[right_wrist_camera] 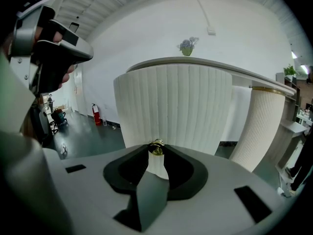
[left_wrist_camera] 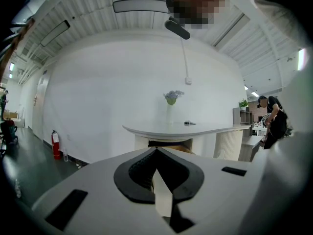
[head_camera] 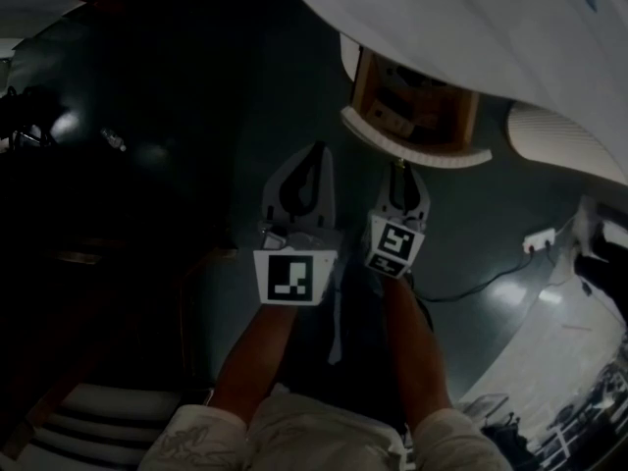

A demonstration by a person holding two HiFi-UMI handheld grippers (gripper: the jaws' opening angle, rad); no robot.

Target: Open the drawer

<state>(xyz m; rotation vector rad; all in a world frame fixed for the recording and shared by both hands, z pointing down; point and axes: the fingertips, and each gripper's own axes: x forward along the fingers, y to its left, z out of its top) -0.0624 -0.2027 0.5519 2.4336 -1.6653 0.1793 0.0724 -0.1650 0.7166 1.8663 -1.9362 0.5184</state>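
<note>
The drawer [head_camera: 412, 106] stands pulled out from under the white curved table [head_camera: 471, 18], its wooden inside showing behind a white ribbed curved front [head_camera: 412, 147]. My right gripper [head_camera: 399, 168] reaches that front. In the right gripper view its jaws [right_wrist_camera: 156, 149] are closed on a small brass knob [right_wrist_camera: 156, 147] on the ribbed front [right_wrist_camera: 176, 106]. My left gripper [head_camera: 316, 150] hovers beside it to the left, touching nothing. In the left gripper view its tips [left_wrist_camera: 156, 150] meet with nothing between them, and the drawer [left_wrist_camera: 168, 144] shows beyond under the tabletop.
A vase of flowers [left_wrist_camera: 171, 98] stands on the tabletop. A ribbed white column [right_wrist_camera: 261, 126] rises right of the drawer. A power strip with cable [head_camera: 538, 239] lies on the dark floor. A fire extinguisher [left_wrist_camera: 56, 143] stands by the wall; a person [left_wrist_camera: 274, 119] is at far right.
</note>
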